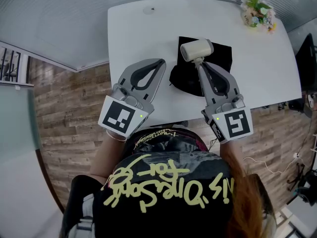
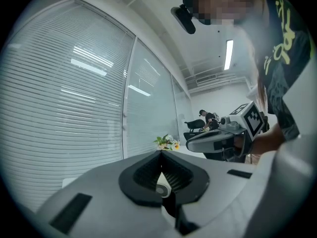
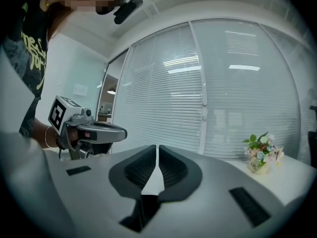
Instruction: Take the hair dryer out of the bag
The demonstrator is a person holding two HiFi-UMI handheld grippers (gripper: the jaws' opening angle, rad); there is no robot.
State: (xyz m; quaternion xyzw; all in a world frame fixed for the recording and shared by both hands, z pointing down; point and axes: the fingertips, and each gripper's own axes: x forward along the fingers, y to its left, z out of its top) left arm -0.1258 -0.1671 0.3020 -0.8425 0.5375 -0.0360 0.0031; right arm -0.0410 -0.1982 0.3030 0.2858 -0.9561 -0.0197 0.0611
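Observation:
A cream hair dryer (image 1: 196, 49) lies on top of a black bag (image 1: 221, 54) on the white table (image 1: 133, 33); its handle runs under my right gripper's tips. My right gripper (image 1: 199, 63) hovers level over the bag, with only a thin slit between its jaws and nothing gripped between them. My left gripper (image 1: 161, 62) is held level beside the bag's left edge, shut and empty. In the left gripper view the dryer's grilled end (image 2: 162, 188) shows through the gap behind the shut jaws (image 2: 161, 152). The right gripper view (image 3: 157, 147) shows only white table between its jaws.
A small pot of flowers (image 1: 256, 11) stands at the table's far right corner. Window blinds run along the far side. The table's near edge is just below both grippers, with wood floor beyond it on the left. A person sits in the distance (image 2: 207, 119).

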